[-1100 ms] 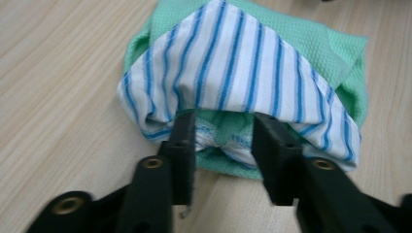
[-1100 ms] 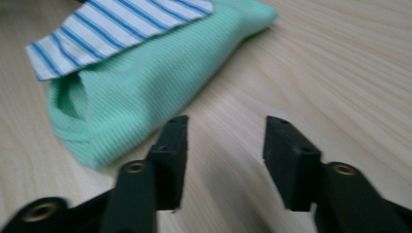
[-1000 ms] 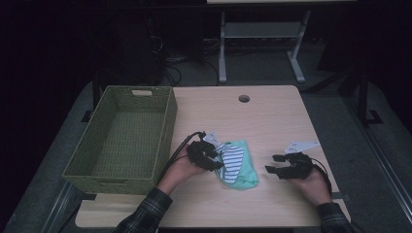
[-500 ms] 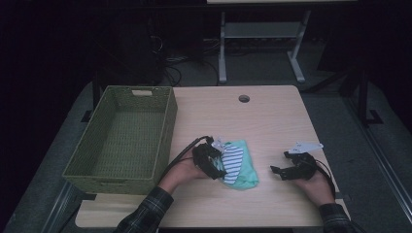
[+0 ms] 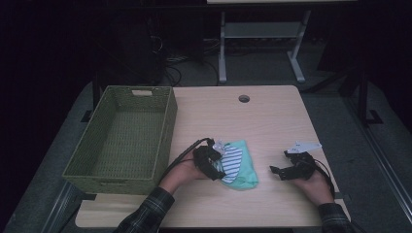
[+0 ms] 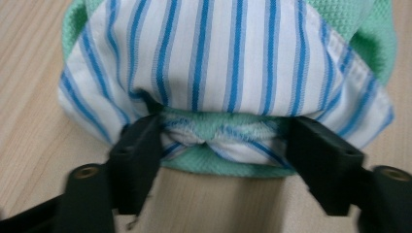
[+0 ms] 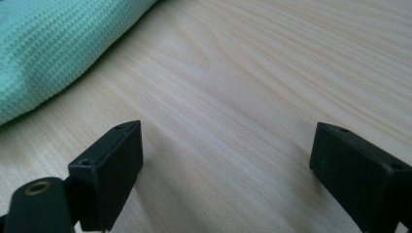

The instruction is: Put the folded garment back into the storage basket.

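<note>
My left gripper [image 6: 223,145] straddles the folded mint-green knit garment with blue-striped white collar [image 5: 237,165], jaws just closing, pads flanking a bunched fold near the wooden table [image 5: 272,116] front edge. My right gripper [image 7: 226,160] has been opening, nothing between, apart over bare wood.

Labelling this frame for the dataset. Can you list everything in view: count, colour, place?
cloth: 1 bundle, mint green with a white and blue striped part, on the table between the two grippers
basket: 1, green wicker, nothing in it, left part of the table
table: 1, light wood, with a round hole near the far edge
stand: 1, grey metal, on the floor behind the table
cables: several, dark, on the floor behind the table
left gripper: 1, black, jaws either side of the cloth's near edge; whether they press it cannot be told; they have just been closing a little
right gripper: 1, black, jaws open over bare table, right of the cloth; just been opening
sleeves: 2, dark plaid, bottom edge
</note>
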### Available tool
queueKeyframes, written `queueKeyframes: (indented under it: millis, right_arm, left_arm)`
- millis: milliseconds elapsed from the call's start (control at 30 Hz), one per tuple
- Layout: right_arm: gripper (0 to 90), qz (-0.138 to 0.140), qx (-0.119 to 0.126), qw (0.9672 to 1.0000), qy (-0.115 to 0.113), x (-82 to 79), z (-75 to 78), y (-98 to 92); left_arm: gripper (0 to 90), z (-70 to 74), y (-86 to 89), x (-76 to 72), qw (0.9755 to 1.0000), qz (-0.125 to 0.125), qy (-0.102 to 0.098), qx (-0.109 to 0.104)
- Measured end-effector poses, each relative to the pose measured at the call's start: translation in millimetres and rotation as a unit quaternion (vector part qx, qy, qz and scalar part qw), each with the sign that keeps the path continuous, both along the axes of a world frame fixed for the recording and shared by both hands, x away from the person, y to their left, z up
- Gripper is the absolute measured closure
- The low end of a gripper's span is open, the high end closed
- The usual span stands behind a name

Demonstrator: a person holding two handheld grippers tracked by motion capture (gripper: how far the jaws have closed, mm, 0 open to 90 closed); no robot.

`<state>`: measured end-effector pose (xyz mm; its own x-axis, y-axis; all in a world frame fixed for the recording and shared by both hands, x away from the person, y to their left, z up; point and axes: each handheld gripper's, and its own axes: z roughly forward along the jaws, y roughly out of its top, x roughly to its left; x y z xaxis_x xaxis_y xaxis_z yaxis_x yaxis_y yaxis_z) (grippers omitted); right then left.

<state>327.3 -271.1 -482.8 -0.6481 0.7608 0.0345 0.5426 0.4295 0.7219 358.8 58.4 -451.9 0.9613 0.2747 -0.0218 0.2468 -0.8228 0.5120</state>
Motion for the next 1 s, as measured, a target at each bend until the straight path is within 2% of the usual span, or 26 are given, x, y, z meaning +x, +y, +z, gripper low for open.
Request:
queueKeyframes:
  millis: [267, 433, 533, 633, 700, 800, 1000]
  right_arm:
    - [10.7, -0.002, 0.0, 1.0, 0.001, 0.0, 0.0, 0.1]
    - [8.9, -0.001, 0.0, 1.0, 0.006, 0.1, 0.0, 0.9]
    - [8.9, -0.001, 0.0, 1.0, 0.005, 0.1, 0.0, 0.9]
    - [8.9, -0.002, 0.0, 1.0, 0.005, 0.1, 0.0, 0.9]
    - [8.8, -0.002, 0.0, 1.0, 0.005, 0.1, 0.0, 0.9]
    - [8.0, -0.003, -0.001, 1.0, 0.006, 0.5, -0.2, 1.0]
    - [8.0, -0.006, 0.004, 1.0, 0.007, 0.5, -0.3, 0.1]
  left_arm:
    - [55.1, 3.8, -0.8, -2.4, 1.0, -0.005, 0.006, 0.005]
    - [67.1, 5.0, -1.1, -2.5, 0.9999, -0.006, 0.015, 0.006]
    - [69.8, 4.9, -1.7, -2.1, 0.9998, 0.002, 0.018, 0.002]
    - [73.7, 6.0, -2.1, -0.6, 0.9997, 0.001, 0.022, 0.008]
    - [75.6, 6.3, -2.4, -0.9, 0.9995, 0.012, 0.029, 0.006]
    - [76.9, 8.7, -3.4, -0.4, 0.9995, 0.016, 0.027, 0.008]
    - [77.7, 15.0, -5.6, -0.5, 0.9989, 0.028, 0.036, -0.014]
